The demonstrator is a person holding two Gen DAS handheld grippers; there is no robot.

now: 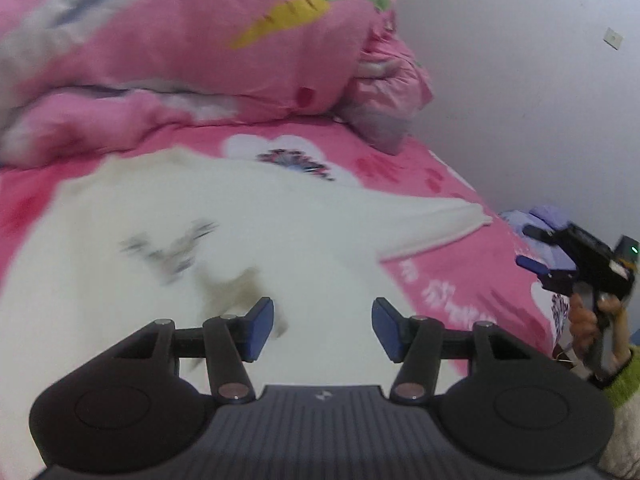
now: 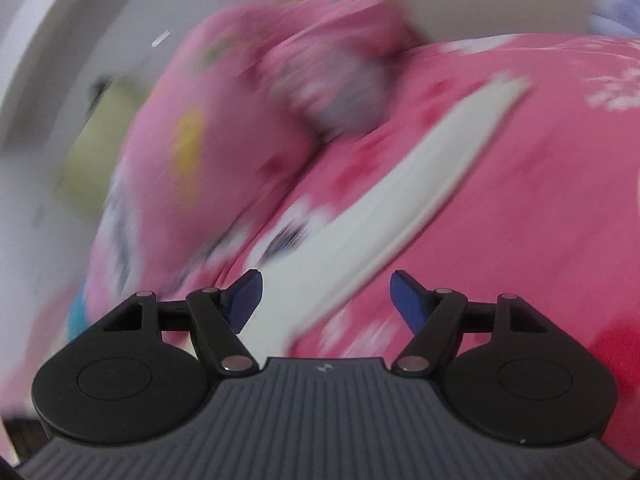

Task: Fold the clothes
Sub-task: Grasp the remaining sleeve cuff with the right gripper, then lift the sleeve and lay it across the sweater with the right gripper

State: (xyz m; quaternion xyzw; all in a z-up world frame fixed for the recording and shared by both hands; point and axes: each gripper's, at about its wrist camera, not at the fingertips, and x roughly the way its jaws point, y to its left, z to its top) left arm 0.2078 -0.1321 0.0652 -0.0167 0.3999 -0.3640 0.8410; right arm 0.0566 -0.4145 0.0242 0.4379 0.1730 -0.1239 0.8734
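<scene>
A white garment (image 1: 224,220) with a dark print lies spread on the pink bedsheet (image 1: 460,280); one long sleeve (image 1: 444,220) reaches out to the right. My left gripper (image 1: 323,330) hovers over the garment's near part, open, with nothing between its blue pads. The right gripper (image 1: 560,252) shows at the right edge of the left wrist view, held by a hand (image 1: 588,320) beside the bed. In the blurred right wrist view my right gripper (image 2: 326,300) stands open above the white sleeve (image 2: 400,196), which runs diagonally across the sheet; nothing is gripped.
A bunched pink quilt (image 1: 180,52) with a carrot print is heaped at the back of the bed. A grey wall (image 1: 520,80) borders the bed on the right. Lilac cloth (image 1: 540,216) lies by the wall near the bed's edge.
</scene>
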